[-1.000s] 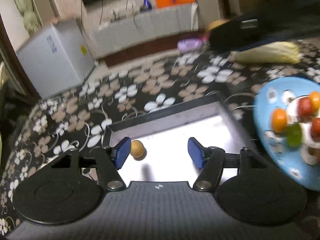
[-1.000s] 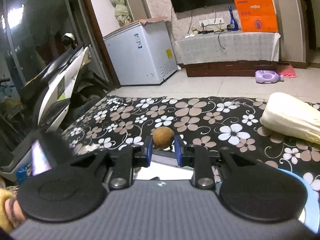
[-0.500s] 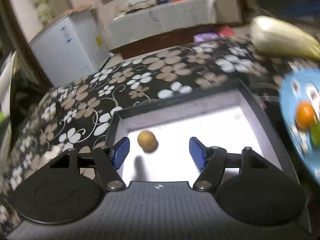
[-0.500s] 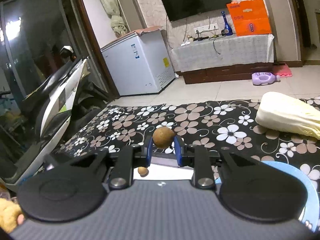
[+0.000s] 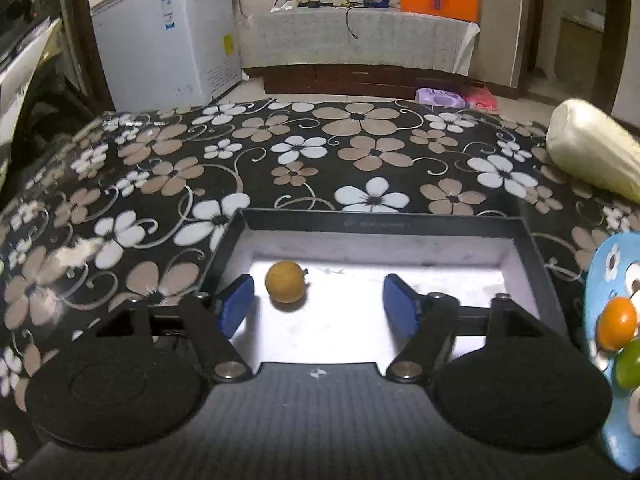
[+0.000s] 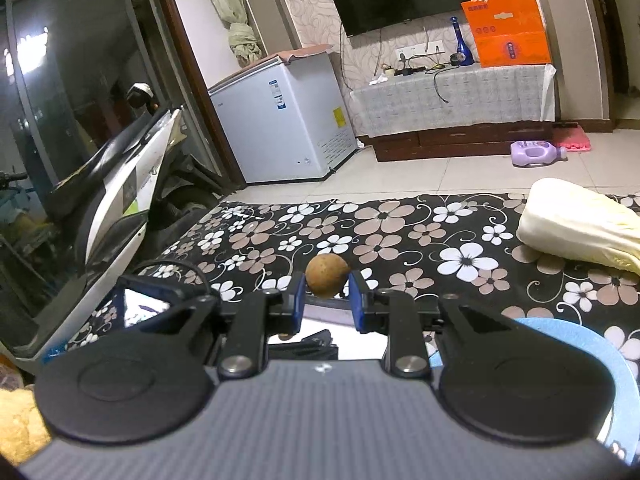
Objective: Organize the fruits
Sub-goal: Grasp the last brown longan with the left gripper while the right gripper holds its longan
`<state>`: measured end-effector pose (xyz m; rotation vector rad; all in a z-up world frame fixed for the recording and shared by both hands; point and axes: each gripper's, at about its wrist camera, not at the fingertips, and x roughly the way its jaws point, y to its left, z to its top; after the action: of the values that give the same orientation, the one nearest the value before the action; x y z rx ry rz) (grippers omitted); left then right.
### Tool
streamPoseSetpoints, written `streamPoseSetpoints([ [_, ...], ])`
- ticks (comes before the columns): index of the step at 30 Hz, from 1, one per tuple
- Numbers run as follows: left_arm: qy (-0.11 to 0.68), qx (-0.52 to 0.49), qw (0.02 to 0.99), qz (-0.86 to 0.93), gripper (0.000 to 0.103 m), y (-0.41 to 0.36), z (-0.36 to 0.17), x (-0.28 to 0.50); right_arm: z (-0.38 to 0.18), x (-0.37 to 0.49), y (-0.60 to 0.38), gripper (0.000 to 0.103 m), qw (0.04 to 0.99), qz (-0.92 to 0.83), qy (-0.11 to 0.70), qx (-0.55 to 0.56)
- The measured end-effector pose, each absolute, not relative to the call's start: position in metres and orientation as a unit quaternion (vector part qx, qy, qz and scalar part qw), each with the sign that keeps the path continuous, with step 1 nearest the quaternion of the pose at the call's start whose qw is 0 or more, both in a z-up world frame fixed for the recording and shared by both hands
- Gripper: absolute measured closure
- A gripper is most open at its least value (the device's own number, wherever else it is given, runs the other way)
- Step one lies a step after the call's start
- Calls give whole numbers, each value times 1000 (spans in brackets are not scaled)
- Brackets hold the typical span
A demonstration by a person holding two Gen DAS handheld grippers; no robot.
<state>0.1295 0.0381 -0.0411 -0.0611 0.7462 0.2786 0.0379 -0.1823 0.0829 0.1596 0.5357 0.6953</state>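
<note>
Left wrist view: one brown fruit [image 5: 285,287] lies in the tray [image 5: 384,222]; left tongs [image 5: 318,307] stand wide, empty. Right tongs [image 6: 327,303] clamp a second brown fruit [image 6: 327,275], undelivered. Several fruits [image 5: 616,322] remain on the blue plate [image 5: 600,276].

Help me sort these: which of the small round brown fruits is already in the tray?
The yellowish-brown fruit lying on the tray floor. The other brown fruit is clamped in the right gripper, above the table.

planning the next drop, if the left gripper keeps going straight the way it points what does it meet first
Probably the white floor of the black tray; the left gripper is open, with the small brown fruit just left of its centre line.
</note>
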Motion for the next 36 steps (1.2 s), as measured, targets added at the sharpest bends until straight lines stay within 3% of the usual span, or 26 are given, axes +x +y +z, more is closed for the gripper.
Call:
streamPoseSetpoints([
  [2, 363, -38, 923, 122, 57, 37, -39, 130, 82, 38, -182, 77, 902, 336, 260, 74],
  [5, 358, -40, 926, 112, 82, 29, -39, 129, 82, 39, -183, 77, 904, 333, 260, 73],
  [9, 361, -27, 925, 120, 96, 15, -37, 127, 80, 40, -185, 77, 905, 328, 262, 70],
  [18, 345, 26, 933, 96, 96, -15, -33, 103, 80, 41, -189, 77, 907, 320, 264, 68],
  [21, 331, 62, 935, 111, 91, -22, -34, 101, 80, 41, -190, 77, 907, 319, 264, 69],
  [22, 325, 78, 934, 124, 75, -22, -35, 103, 79, 42, -190, 77, 907, 319, 265, 70],
  [23, 322, 84, 933, 135, 51, -21, -36, 105, 79, 42, -191, 77, 908, 317, 265, 72],
  [25, 318, 81, 933, 145, 42, -14, -37, 111, 79, 42, -192, 77, 907, 319, 264, 73],
  [33, 347, 15, 931, 117, 44, 17, -40, 140, 79, 42, -192, 77, 907, 319, 264, 71],
  [36, 353, -25, 930, 100, 52, 31, -41, 146, 79, 42, -192, 77, 907, 320, 264, 71],
])
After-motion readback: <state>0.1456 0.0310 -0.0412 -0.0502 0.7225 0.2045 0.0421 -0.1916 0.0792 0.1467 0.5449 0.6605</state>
